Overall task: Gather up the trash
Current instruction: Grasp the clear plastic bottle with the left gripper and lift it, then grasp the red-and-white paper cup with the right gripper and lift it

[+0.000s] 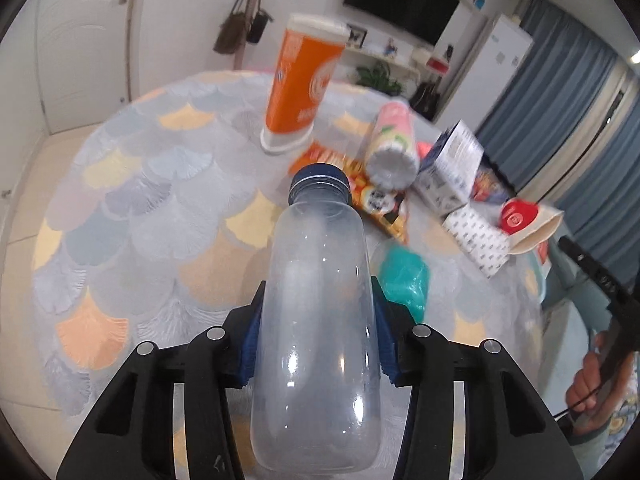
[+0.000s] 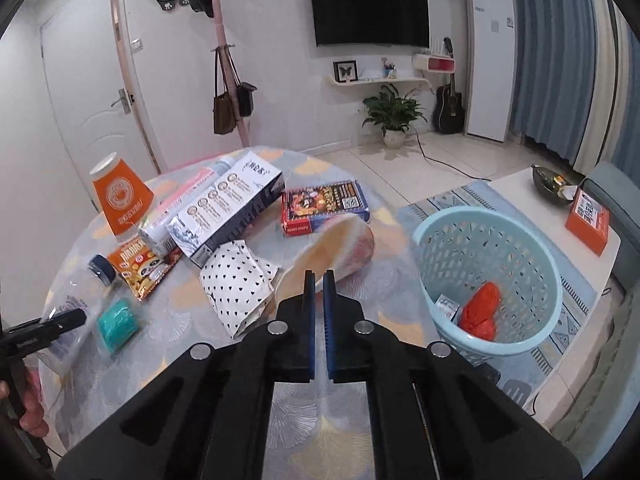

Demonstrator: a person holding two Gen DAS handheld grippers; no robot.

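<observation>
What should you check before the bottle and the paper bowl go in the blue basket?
1. Left gripper holding the clear bottle: ok, fingers press both sides.
2. Bottle cap on: ok.
3. Right gripper holding the paper bowl: ok, fingers pinch its rim.
4. Blue basket upright with room: ok, only a red wad and small box inside.
5. Bowl empty inside: cannot tell, blurred.
6. Basket within easy reach of the left gripper: cannot tell.
</observation>
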